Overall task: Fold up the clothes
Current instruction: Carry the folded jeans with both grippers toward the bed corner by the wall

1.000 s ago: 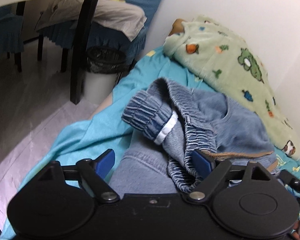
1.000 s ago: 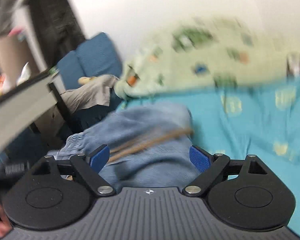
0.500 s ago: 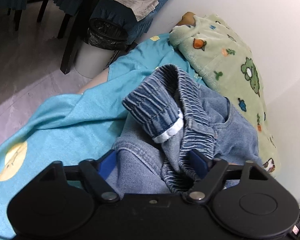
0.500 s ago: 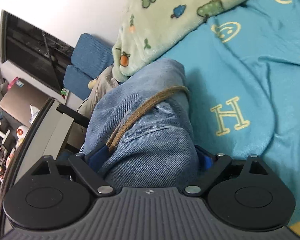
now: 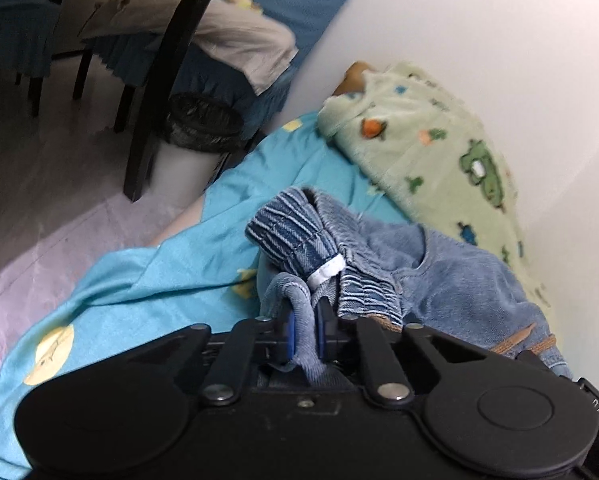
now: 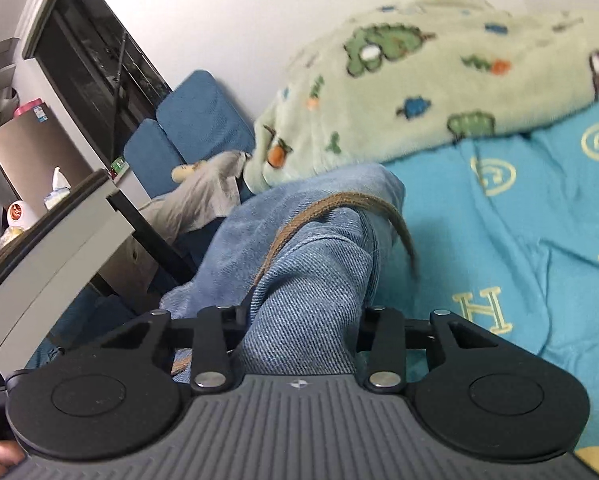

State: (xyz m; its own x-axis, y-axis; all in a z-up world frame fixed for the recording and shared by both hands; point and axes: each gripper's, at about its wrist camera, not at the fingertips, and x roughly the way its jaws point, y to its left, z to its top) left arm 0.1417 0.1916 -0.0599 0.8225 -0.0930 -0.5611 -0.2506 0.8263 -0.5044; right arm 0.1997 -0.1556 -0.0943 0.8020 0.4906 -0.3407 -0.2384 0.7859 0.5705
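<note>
Now denim jeans (image 5: 451, 264) bunch inside closing left hand-held gripper (image 5: 304, 330).

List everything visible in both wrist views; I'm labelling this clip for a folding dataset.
Blue denim jeans: one, crumpled on the bed, brown drawstring, pinched by both grippers.
Turquoise printed bedsheet: one, under the jeans.
Pale green fleece blanket: one, cartoon print, against the white wall.
Bin with black liner: one, on the floor beside the bed.
Blue cushioned chair: one, beige cloth draped over it.
Left gripper: black, blue pads, closing on a thin denim fold.
Right gripper: black, closing on a thick denim bunch.
</note>
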